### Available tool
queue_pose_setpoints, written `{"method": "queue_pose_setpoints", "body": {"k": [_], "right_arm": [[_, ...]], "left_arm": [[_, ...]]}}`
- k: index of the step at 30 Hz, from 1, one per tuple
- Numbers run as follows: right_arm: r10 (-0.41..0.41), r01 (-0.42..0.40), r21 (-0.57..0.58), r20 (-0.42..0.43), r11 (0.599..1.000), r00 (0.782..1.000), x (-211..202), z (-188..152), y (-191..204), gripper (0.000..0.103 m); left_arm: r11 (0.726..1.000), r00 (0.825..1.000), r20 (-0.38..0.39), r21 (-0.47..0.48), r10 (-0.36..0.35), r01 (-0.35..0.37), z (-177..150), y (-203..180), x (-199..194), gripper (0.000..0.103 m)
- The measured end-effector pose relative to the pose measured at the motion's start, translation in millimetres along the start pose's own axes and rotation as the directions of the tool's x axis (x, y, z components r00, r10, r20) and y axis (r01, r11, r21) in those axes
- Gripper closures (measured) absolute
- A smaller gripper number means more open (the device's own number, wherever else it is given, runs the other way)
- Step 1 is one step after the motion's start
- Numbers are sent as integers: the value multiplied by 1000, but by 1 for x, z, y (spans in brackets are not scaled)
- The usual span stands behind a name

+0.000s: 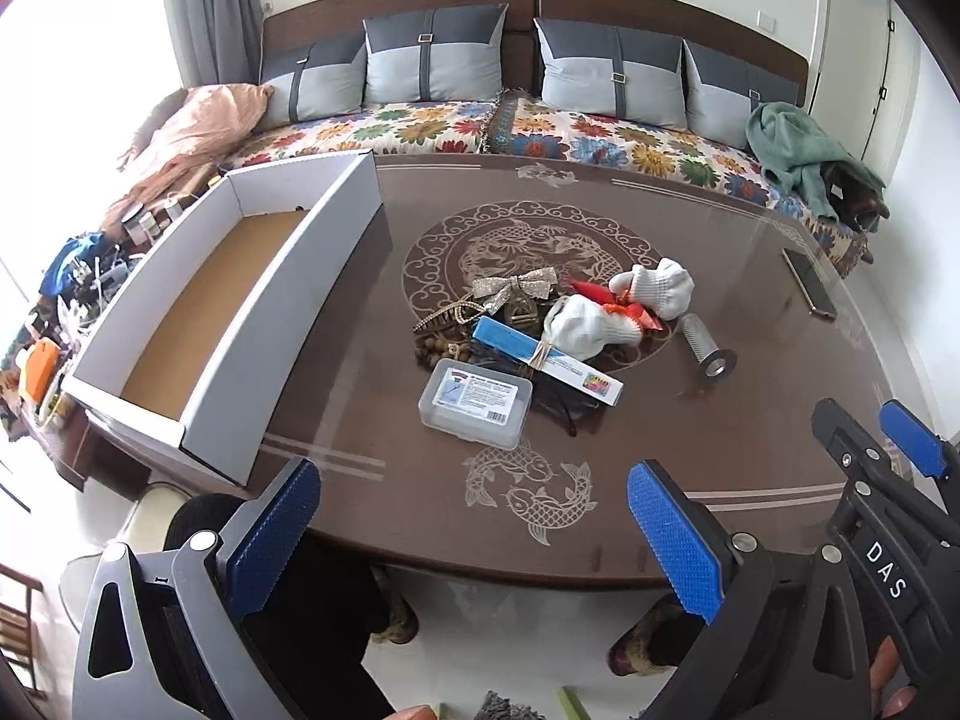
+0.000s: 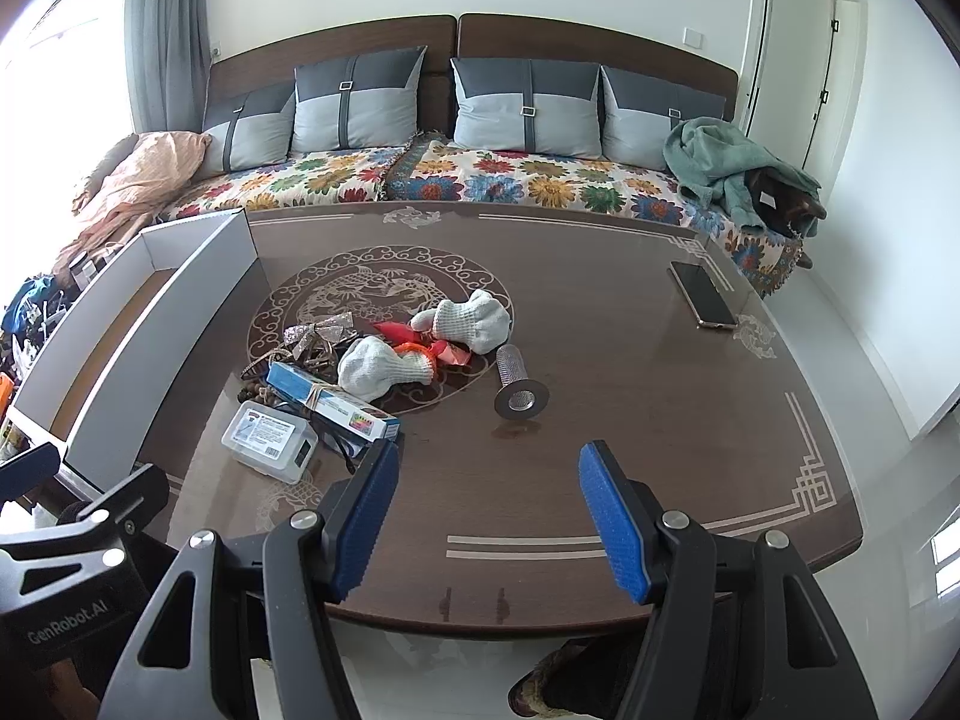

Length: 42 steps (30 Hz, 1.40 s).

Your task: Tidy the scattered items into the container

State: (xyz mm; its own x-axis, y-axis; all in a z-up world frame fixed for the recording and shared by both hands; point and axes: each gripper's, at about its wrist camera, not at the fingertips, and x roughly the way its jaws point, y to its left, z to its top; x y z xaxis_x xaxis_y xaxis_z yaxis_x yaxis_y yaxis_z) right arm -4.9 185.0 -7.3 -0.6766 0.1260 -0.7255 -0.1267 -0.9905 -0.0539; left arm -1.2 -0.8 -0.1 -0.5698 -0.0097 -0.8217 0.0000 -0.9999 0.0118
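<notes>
Scattered items lie heaped on the worktop (image 1: 690, 420), just right of the white cardboard container (image 1: 336, 276), which stands open and bare along the left edge. Both the left gripper (image 1: 474, 528) and the right gripper (image 2: 489, 516) hover over the near edge, jaws wide, holding nothing.

Nearest to the container's front corner sits a clear plastic case (image 1: 477, 411): rigid, light, probably slick, so I'd pinch it across its short sides. Behind it, a long blue-and-white box (image 1: 549, 363) lies over a pair of dark glasses, which look fragile and easily snagged. Farther right, two white knitted gloves (image 1: 651, 288) are soft and will squash in any hold. The metal strainer tube (image 1: 708, 345) may roll. Beads and a glittery bow (image 1: 513, 288) could tangle.

Well right of the container, a phone (image 1: 810, 283) lies apart.
</notes>
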Motion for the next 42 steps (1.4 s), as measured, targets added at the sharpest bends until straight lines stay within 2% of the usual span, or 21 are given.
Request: {"method": "queue_pose_setpoints", "body": {"k": [3,5,42], "right_arm": [[0,0,-1,-1,1000,1000,0,0,0,39],[0,0,-1,-1,1000,1000,0,0,0,39],[4,-4,-14,-19,1000,1000,2,-5,9,39]], "left_arm": [[1000,1000,-6,-18,-20,20,3,3,2,0],[1000,1000,5,-12,8,-8,1,0,5,0],[1000,1000,-5,-14,13,-13,-4,8,3,0]]}}
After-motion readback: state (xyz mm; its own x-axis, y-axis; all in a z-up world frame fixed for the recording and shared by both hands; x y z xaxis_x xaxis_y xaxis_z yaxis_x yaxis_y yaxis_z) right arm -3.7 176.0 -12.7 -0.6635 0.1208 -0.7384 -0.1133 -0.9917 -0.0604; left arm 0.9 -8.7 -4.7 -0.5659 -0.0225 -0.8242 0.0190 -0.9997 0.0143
